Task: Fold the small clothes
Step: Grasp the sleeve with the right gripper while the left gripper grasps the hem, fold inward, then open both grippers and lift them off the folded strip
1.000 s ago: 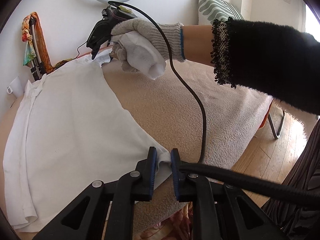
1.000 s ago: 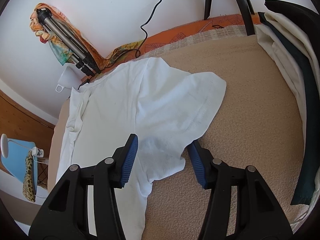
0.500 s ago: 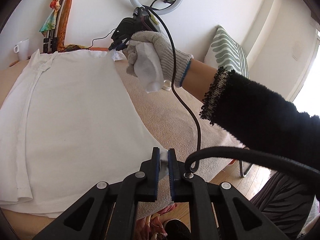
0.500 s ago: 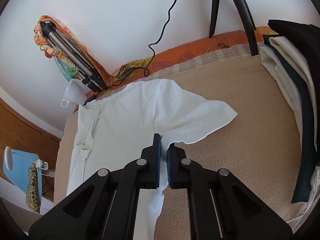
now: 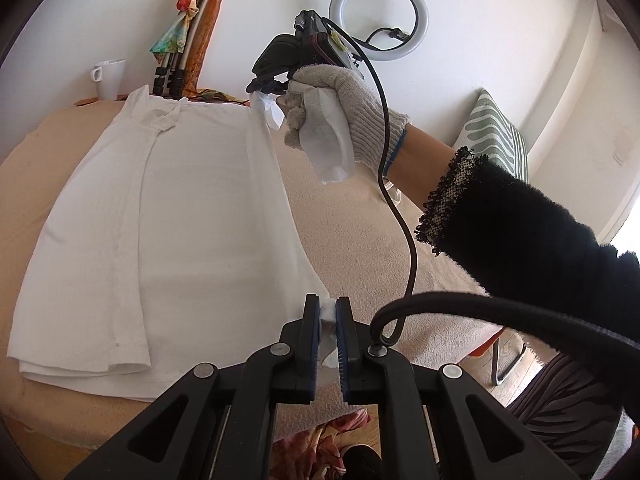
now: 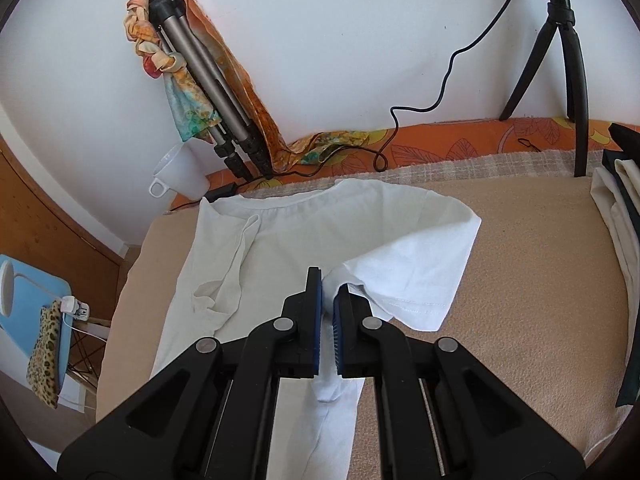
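Observation:
A white T-shirt (image 5: 172,216) lies spread on a beige blanket (image 5: 360,240), its left side folded in. My left gripper (image 5: 328,314) is shut on the shirt's bottom hem corner and holds it a little off the blanket. In the left wrist view my right gripper (image 5: 266,88), carried by a gloved hand (image 5: 344,96), pinches the shirt's far right edge near the sleeve. In the right wrist view that gripper (image 6: 327,300) is shut on the white T-shirt (image 6: 280,248) where the sleeve (image 6: 420,264) joins the body. The right edge runs raised between both grippers.
A white mug (image 5: 110,78), a folded tripod with a scarf (image 5: 184,40) and a ring light (image 5: 378,20) stand by the wall. Folded clothes (image 6: 616,220) are stacked at the blanket's right. A patterned cushion (image 5: 492,136) sits far right. Wood floor lies beyond the edge (image 5: 504,364).
My right gripper went from open around the sleeve seam to shut on it and lifted it. Both grippers rose, and the shirt's right edge came up off the blanket.

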